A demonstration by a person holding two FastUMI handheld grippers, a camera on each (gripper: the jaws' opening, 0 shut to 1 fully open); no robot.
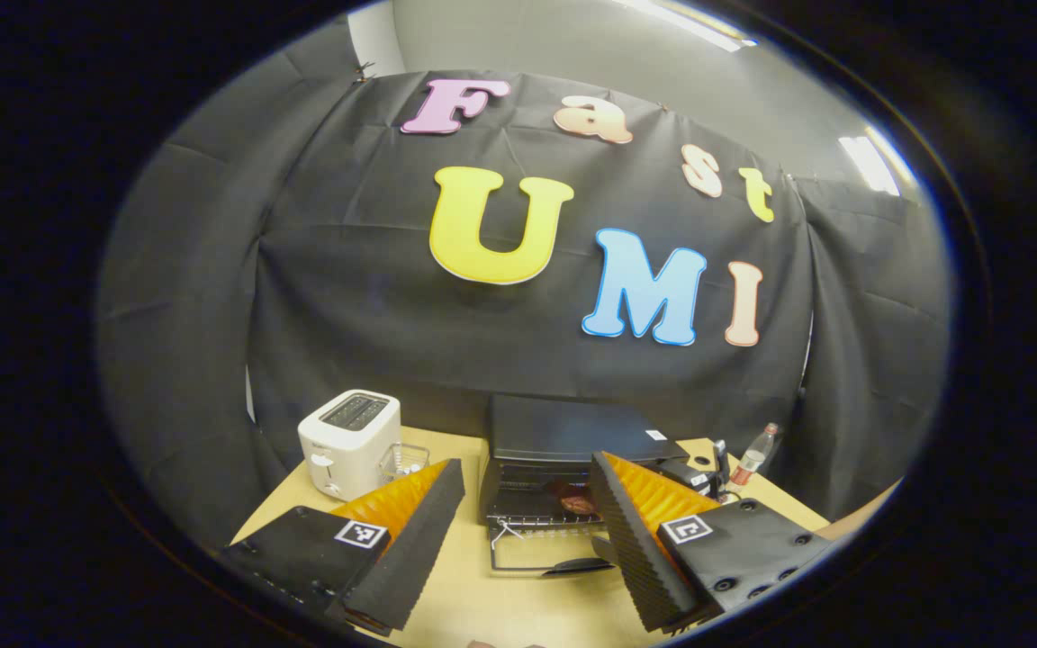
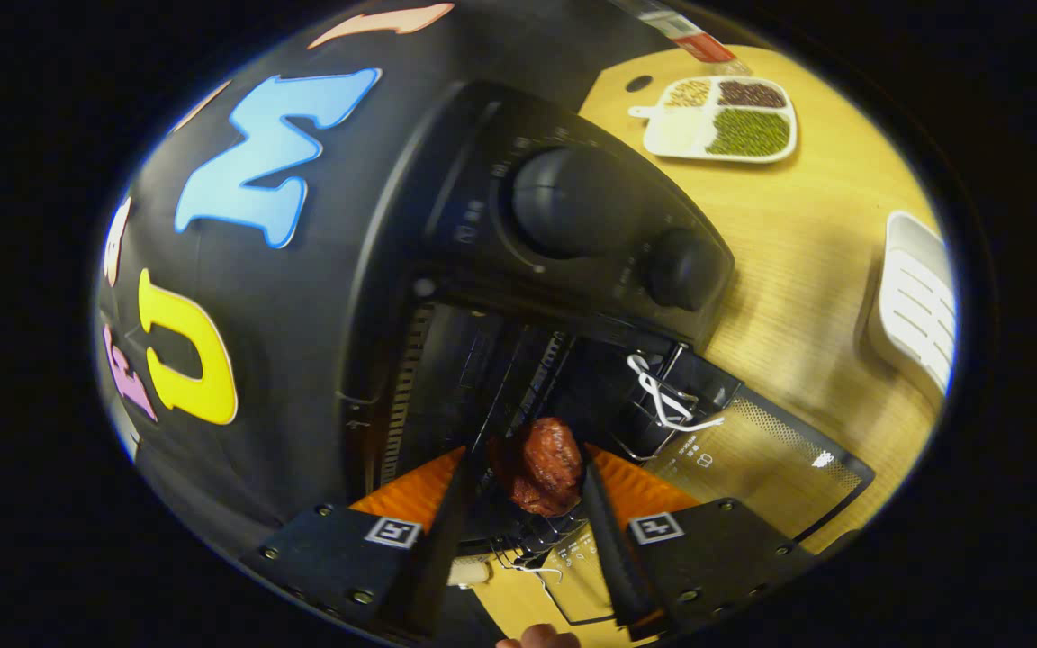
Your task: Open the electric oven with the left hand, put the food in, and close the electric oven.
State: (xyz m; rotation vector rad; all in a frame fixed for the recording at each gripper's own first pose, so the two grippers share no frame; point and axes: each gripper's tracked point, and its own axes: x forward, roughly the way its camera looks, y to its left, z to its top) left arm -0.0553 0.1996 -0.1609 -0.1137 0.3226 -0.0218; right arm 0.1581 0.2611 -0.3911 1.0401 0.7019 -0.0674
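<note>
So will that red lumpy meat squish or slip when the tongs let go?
Probably a little soft: the meat looks lumpy and glossy, so maybe slippery. It seems small and light between the right tongs. Its rounded shape might wobble on the oven rack.

white toaster (image 1: pixel 347 441) on wooden table (image 1: pixel 464 576), plastic bottle (image 1: pixel 755 454), divided tray of grains (image 2: pixel 721 119)

- The electric oven (image 1: pixel 563 450) is black, and its knobs (image 2: pixel 572 202) are black too.
- The food (image 2: pixel 544 465) is dark red-brown.
- The toaster (image 1: pixel 349 444) is white.
- The table (image 2: pixel 798 234) is light yellow wood with thin lines.
- The tray (image 2: pixel 718 119) is white, with green, dark brown and tan stuff in it.
- The bottle (image 1: pixel 755 454) has a red label.
- The rack (image 2: pixel 919 301) is white.
</note>
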